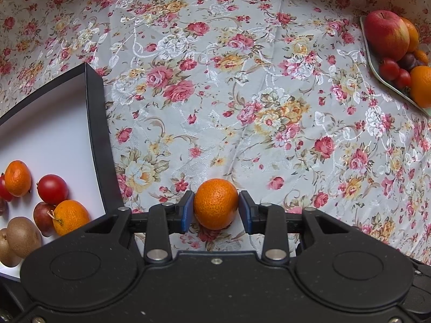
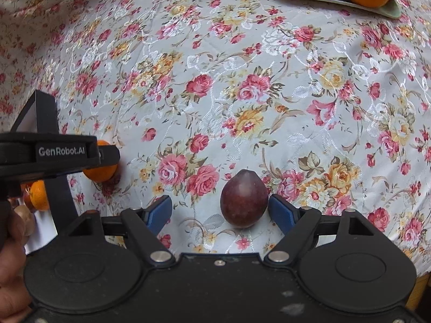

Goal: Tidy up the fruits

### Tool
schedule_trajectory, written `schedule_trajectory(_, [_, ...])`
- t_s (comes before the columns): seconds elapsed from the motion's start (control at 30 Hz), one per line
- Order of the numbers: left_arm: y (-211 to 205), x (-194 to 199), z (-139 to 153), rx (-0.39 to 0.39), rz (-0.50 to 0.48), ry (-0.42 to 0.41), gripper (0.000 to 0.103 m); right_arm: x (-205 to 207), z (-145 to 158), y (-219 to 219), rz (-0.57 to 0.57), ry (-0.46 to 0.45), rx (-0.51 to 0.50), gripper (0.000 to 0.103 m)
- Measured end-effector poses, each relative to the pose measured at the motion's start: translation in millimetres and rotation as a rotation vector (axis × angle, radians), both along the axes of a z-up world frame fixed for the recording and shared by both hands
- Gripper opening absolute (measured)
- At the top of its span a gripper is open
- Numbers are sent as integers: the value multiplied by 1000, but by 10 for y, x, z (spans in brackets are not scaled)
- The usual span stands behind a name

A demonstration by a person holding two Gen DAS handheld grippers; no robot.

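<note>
My left gripper [image 1: 216, 207] is shut on an orange tangerine [image 1: 216, 203], just above the floral cloth and right of a black-rimmed white tray [image 1: 94, 123]. The tray holds tangerines [image 1: 69, 216], a red tomato [image 1: 52, 189], a plum and kiwis [image 1: 23, 236]. My right gripper [image 2: 220, 211] is open. A dark purple plum [image 2: 244, 198] lies on the cloth between its fingers, close to the right pad [image 2: 280, 211] and well apart from the left one. The held tangerine [image 2: 103, 171] shows in the right wrist view behind the left gripper's body.
A pale green plate [image 1: 375, 70] at the far right holds an apple [image 1: 386, 34], oranges, tomatoes and a plum; it also shows in the right wrist view [image 2: 388, 9]. The floral tablecloth [image 1: 229, 80] covers the table. A hand [image 2: 12, 242] holds the left gripper.
</note>
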State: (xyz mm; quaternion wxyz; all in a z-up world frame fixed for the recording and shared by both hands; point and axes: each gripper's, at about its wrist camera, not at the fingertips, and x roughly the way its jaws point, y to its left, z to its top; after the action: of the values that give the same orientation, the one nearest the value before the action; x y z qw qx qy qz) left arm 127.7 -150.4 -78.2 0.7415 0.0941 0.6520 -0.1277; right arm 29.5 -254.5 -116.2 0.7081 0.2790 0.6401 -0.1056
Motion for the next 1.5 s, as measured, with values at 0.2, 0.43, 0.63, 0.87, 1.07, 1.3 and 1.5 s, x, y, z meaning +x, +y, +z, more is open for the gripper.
schedule_trajectory(0.2, [-23,-3,-22,10,-7,-5,45,-8,-14,-145,-61,13,69,85])
schedule_trajectory(0.43, [-42,-2,-41,18,-9,-8,45,-3,-10,-93,-2,-5,49,90])
schedule_trajectory(0.63, [-56,-6,-46,22,-13,-11,45,10,-19,45,49,-4,-3,90])
schedule_trajectory(0.87, [-42,0,-46,20,-10,-9,45,-1,9,21,21,2,-37,78])
schedule_trajectory(1.07, [-66,-16,-50,31,-20,-18,45,-30,20,-171,-48,21,-1,67])
schedule_trajectory(1.3, [-75,-20,-51,33,-22,-21,45,-57,21,-170,-81,9,-1,71])
schedule_trajectory(1.5, [-65,-20,-56,30,-24,-20,45,-168,16,-314,-191,-20,71,78])
